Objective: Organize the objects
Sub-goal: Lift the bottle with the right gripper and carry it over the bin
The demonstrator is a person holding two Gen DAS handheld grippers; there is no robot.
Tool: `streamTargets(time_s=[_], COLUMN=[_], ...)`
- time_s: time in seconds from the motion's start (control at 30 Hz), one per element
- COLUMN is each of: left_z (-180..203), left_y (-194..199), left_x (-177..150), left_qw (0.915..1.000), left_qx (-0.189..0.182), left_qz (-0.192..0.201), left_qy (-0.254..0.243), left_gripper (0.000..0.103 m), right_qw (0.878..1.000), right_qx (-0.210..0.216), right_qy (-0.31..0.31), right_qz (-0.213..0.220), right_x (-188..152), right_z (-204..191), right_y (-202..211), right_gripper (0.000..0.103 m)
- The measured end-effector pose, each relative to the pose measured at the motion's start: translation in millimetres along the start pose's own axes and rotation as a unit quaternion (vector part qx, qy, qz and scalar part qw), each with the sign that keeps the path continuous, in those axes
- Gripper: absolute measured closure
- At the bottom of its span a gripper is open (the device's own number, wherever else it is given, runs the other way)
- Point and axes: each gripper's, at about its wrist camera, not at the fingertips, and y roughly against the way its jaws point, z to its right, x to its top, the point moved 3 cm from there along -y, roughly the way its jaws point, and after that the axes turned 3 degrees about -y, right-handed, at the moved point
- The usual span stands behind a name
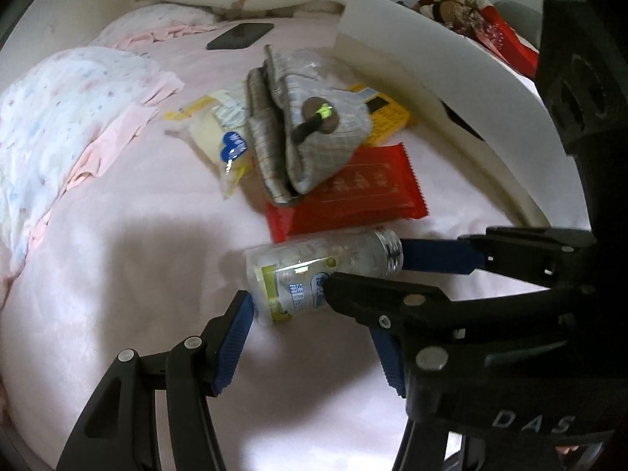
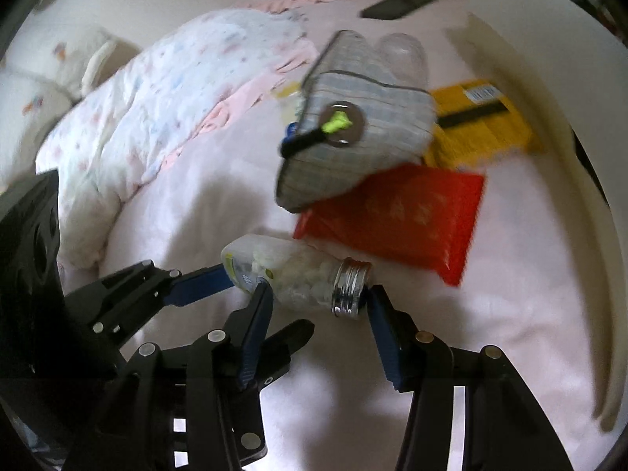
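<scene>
A clear uncapped bottle [image 1: 306, 271] with a yellow-green label and white pellets inside lies on its side on the pink bedding [image 1: 117, 294]. My right gripper [image 1: 365, 266] comes in from the right. One blue pad sits against the threaded mouth and the other tip against the label, so it is shut on the bottle [image 2: 298, 274]. In the right wrist view the right gripper [image 2: 318, 288] holds it at the fingertips. My left gripper [image 1: 310, 316] stands open: one pad touches the bottle's base and the other finger is clear of it. The left gripper [image 2: 271, 298] enters that view from the left.
Just behind the bottle lies a red packet [image 1: 353, 196], with a grey checked pouch [image 1: 306, 133] on top, a yellow packet [image 1: 384, 114] and a clear snack bag [image 1: 212, 129]. A white bin wall [image 1: 431, 59] curves along the right. A floral quilt [image 1: 51, 110] is at the left, a dark phone [image 1: 239, 35] further back.
</scene>
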Motion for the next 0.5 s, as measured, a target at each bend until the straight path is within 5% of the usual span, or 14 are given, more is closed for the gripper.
streamTargets(time_s=[0.27,0.5], left_z=[2.7,30.2], left_y=[16.9,39.9], left_x=[7.5,37.3], left_qw=[0.9992,0.9977], left_qx=[-0.025,-0.019], left_qz=[0.023,0.065], left_qy=[0.021,-0.003], left_gripper=[0.047,0.046], right_qw=[0.998,0.992], right_qx=[0.011,-0.041], right_qy=[-0.038,-0.028], right_qz=[0.052,0.113], right_x=[-7.0,3.1], right_z=[3.9,1.2], right_y=[33.5,79.7], right_gripper=[0.052,0.052])
